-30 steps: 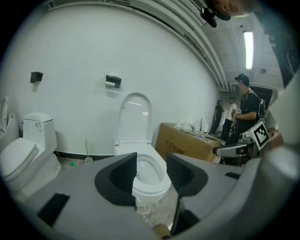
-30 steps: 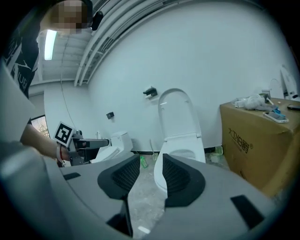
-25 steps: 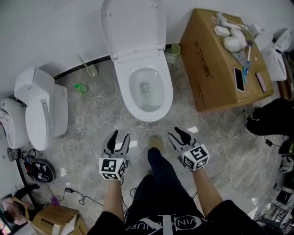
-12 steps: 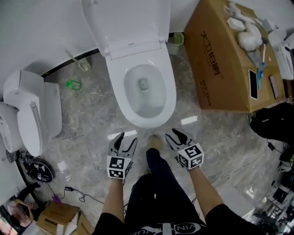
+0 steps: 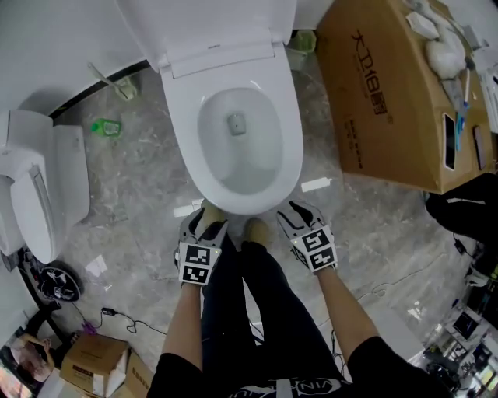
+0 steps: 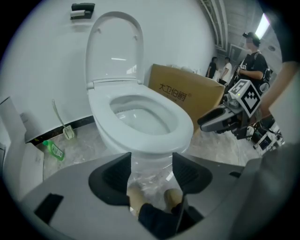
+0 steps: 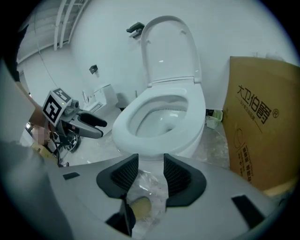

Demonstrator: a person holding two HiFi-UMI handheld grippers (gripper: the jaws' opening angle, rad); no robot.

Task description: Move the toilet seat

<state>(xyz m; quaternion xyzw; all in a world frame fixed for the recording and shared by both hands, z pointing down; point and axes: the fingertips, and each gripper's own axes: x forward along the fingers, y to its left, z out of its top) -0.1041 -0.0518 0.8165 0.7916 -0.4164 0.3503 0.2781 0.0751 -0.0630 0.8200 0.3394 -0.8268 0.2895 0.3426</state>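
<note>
Grey marbled floor (image 5: 140,179), white wall behind. Main toilet (image 5: 294,167) sits top centre in the head view, with a big cardboard box (image 5: 389,101) just beside it on the right; a phone (image 5: 450,151) and some white items I can't identify lie on top of the box. A second toilet (image 5: 35,194) stands well apart at the left. Lid (image 5: 210,23) is up, leaning back at the wall. The toilet seat (image 5: 187,148) looks to be down, lying flat on the bowl rim, with nothing touching it. A small cardboard box (image 5: 89,361) is on the floor bottom left. The person stands right at the bowl's front, both shoes (image 5: 257,229) on the floor under its front edge. Left gripper (image 5: 206,221) is held low just in front of the bowl, left of the legs. Its jaws are opening, with nothing between them; its own view shows only the bowl's base, the floor and the shoes through the gap. Right gripper (image 5: 299,214) mirrors it on the other side of the legs, near the rim but apart from it, jaws spread and empty. Toilet brush (image 5: 117,84) stands in its holder by the wall left of the toilet, and a green bottle (image 5: 105,126) lies on the floor near it.
</note>
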